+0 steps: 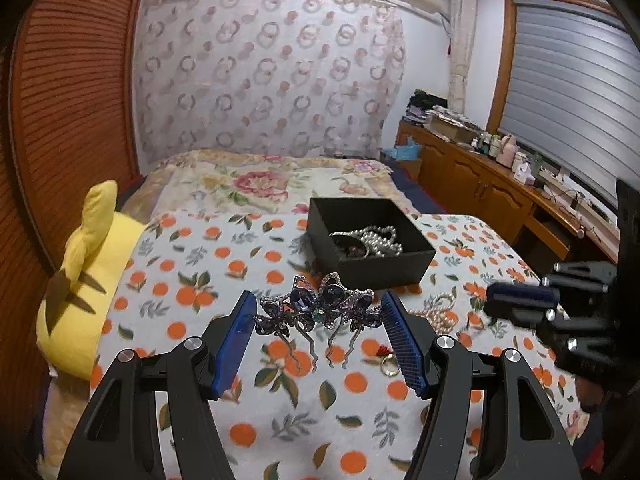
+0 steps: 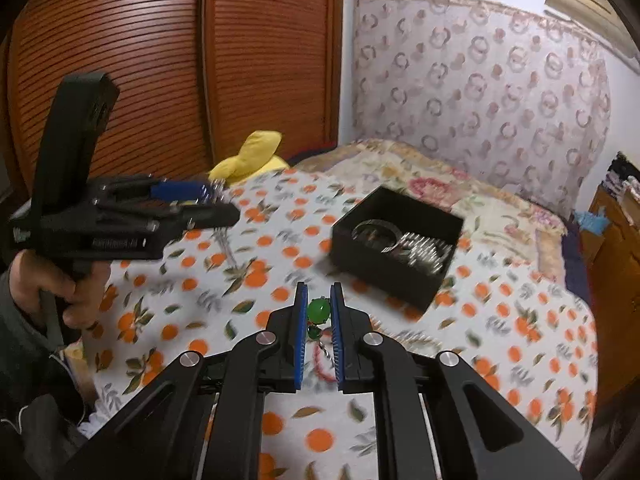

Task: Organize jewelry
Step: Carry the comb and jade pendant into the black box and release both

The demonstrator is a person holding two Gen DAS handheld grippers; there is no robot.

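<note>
my left tongs (image 1: pixel 318 312) hold a dark blue rhinestone butterfly hair claw (image 1: pixel 316 310) above the orange-print bed cover (image 1: pixel 240 400); my right tongs (image 2: pixel 319 300), narrow, pinch a green oval-stone pendant (image 2: pixel 319 310). the open black cardboard box (image 2: pixel 416 280) with pearls lies just beyond.

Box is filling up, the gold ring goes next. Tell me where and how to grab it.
The gold ring seems to lie flat on the orange-print cover, just left of the left gripper's right-hand pad, near a red tassel. Probably best to come straight down from above and pinch across the band's outer edges: nothing stands proud for a side grip. Mind snagging the soft cover.
</note>
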